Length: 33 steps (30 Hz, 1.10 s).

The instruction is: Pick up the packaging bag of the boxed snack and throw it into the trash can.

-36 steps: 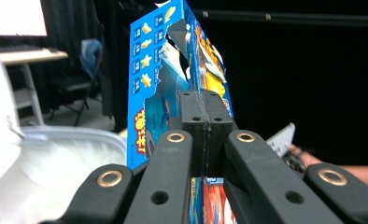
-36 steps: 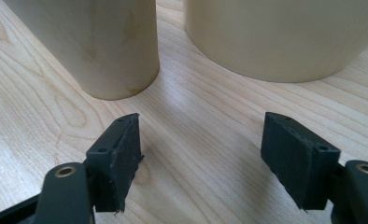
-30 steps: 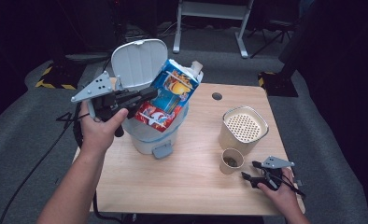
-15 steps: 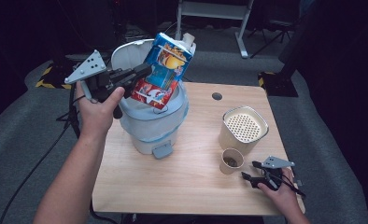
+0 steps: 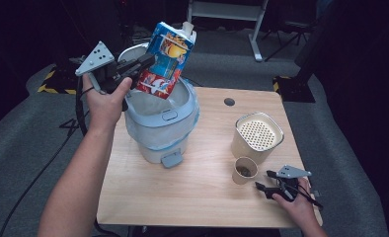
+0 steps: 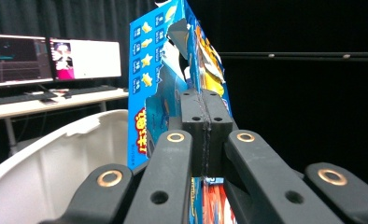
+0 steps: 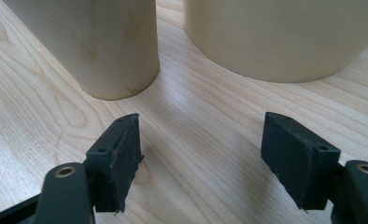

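Note:
A blue and red drink carton (image 5: pixel 168 59) hangs tilted over the open top of a white and pale-blue pedal bin (image 5: pixel 160 128). My left gripper (image 5: pixel 145 63) is shut on the carton's side, held high at the bin's left rim. In the left gripper view the jaws of my left gripper (image 6: pixel 205 112) meet flat on a torn edge of the carton (image 6: pixel 163 84), with the raised bin lid (image 6: pixel 70 149) at the left. My right gripper (image 5: pixel 263 180) rests open on the table at the front right; in the right gripper view nothing lies between the fingers of my right gripper (image 7: pixel 201 154).
A small paper cup (image 5: pixel 244 170) stands just beyond the right gripper, and a beige container with a perforated lid (image 5: pixel 257 133) stands behind it. Both also show close up, the cup (image 7: pixel 102 42) and the container (image 7: pixel 285 32). The wooden table (image 5: pixel 182 197) ends near my right hand.
My left hand has lifted the carton up and away from me over the bin, and the carton now stands more upright. The right gripper has kept still.

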Each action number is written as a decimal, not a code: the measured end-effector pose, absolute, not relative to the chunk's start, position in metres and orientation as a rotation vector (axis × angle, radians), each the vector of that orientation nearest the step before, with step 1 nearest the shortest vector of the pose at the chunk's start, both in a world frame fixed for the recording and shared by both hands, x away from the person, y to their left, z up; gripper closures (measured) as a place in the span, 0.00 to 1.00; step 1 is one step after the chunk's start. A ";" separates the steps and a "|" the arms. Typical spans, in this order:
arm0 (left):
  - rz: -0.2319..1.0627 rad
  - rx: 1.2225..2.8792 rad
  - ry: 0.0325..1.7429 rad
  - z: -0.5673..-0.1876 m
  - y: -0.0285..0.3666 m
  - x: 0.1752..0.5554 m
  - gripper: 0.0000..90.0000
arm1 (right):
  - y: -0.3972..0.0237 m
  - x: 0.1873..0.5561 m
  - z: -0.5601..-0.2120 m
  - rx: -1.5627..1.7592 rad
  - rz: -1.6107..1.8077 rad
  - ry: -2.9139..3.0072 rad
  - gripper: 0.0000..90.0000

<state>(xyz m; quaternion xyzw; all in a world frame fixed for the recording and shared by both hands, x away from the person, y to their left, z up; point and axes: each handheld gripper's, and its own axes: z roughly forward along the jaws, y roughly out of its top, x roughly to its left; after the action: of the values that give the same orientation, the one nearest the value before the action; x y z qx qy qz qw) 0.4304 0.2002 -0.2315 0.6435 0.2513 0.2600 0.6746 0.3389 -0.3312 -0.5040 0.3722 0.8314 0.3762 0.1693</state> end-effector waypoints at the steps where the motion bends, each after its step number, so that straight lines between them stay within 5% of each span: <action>1: 0.586 1.451 0.569 -0.233 0.200 0.432 1.00 | -0.331 0.339 -0.504 1.058 1.069 2.363 0.32; 33: 0.674 1.636 0.644 -0.253 0.178 0.449 0.99 | -0.331 0.339 -0.504 1.056 1.068 2.363 0.32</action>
<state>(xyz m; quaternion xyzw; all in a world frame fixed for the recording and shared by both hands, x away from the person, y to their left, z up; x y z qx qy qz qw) 0.4490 0.1776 -0.2534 0.7024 0.2765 0.2892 0.5886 0.3389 -0.3312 -0.5040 0.3718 0.8317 0.3759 0.1698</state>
